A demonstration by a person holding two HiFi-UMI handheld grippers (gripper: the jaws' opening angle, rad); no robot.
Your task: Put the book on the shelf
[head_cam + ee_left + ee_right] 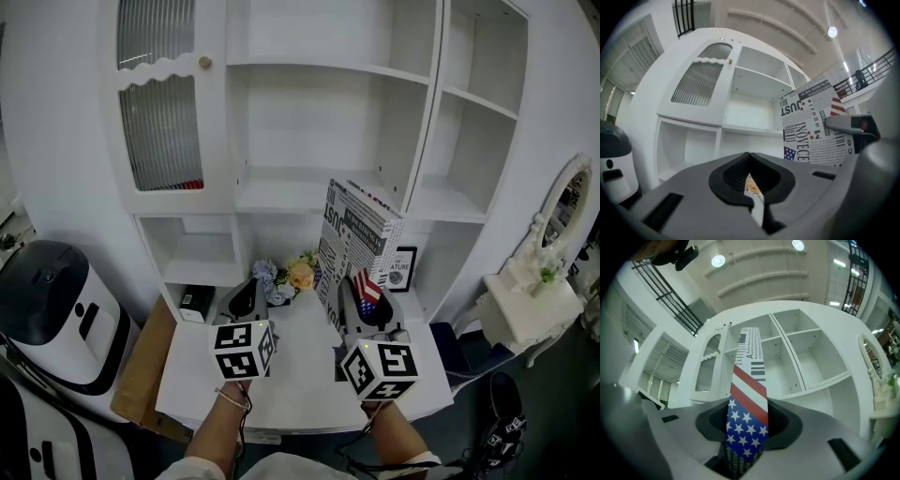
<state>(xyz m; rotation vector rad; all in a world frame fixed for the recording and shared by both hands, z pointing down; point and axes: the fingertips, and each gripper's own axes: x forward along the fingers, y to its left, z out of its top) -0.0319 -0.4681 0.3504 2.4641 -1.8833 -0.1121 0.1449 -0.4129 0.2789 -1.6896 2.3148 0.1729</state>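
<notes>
Right tool (364,298) clamped on book (354,236), in front of the shelf (300,195).
Book upright, flag-printed spine between the jaws; left tool (249,296) beside it over the bench (300,370), jaws together, empty.

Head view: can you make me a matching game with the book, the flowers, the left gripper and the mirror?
1 book
2 flowers
3 left gripper
4 mirror

A shut, empty
B held in the right gripper
C on the white desk
D at the far right

Pairs: 1-B, 2-C, 3-A, 4-D
</notes>
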